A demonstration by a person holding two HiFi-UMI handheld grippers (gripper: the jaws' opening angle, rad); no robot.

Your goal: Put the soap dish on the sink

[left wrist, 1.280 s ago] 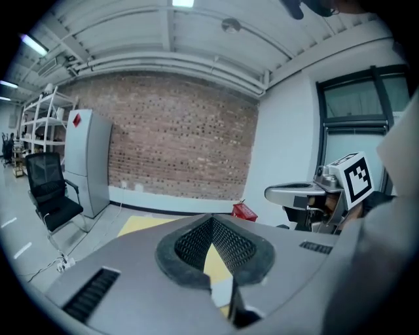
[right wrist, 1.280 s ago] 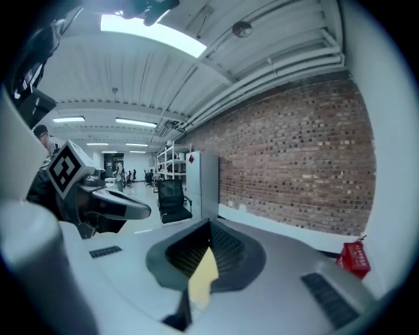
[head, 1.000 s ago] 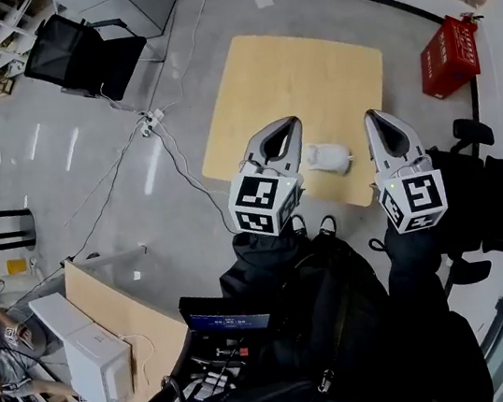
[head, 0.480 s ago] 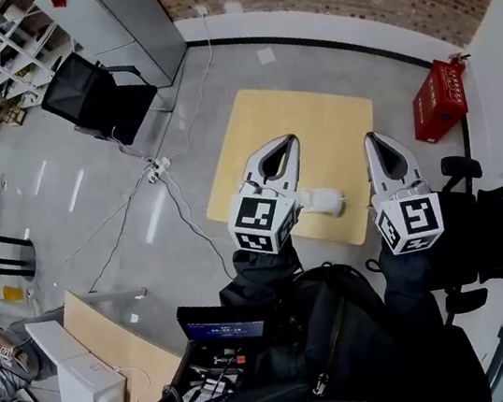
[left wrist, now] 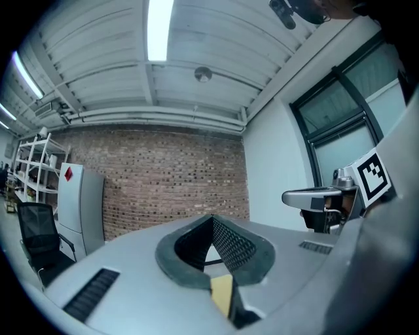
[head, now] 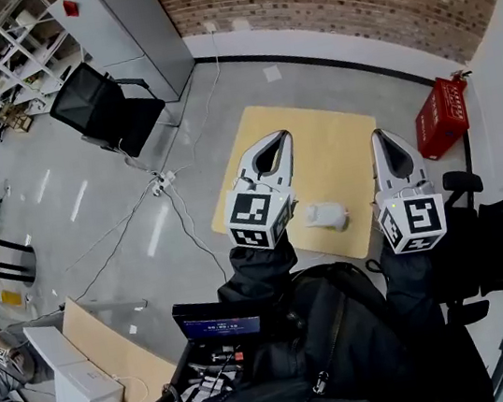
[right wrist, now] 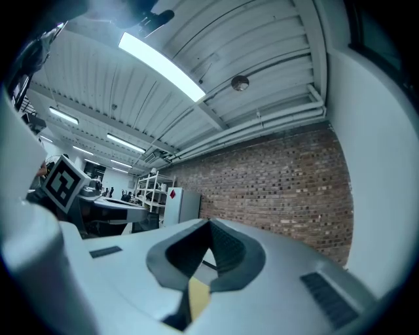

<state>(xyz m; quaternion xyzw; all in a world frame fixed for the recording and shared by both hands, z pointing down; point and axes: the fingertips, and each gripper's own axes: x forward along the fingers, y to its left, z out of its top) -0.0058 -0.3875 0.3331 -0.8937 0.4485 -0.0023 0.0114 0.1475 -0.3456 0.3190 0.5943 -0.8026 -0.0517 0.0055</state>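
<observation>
A small white object (head: 326,216), probably the soap dish, lies near the front edge of a light wooden table (head: 318,142) far below, in the head view. My left gripper (head: 276,135) is held high over the table's left part, and my right gripper (head: 380,134) over its right edge. The white object shows between them, well below both. Both point level toward a brick wall. In the left gripper view the jaws of the left gripper (left wrist: 212,217) meet at the tip with nothing between them. The right gripper (right wrist: 209,222) looks the same. No sink is in view.
A red crate (head: 443,116) stands right of the table. A black office chair (head: 109,109) and a grey cabinet (head: 124,26) are at the back left. Cables run across the floor (head: 167,175). A cardboard box and an open case (head: 217,343) sit near the person's legs.
Both grippers have risen, and the head view has tilted up, bringing the brick wall into the picture. The table and the white object look smaller and sit lower between the grippers.
</observation>
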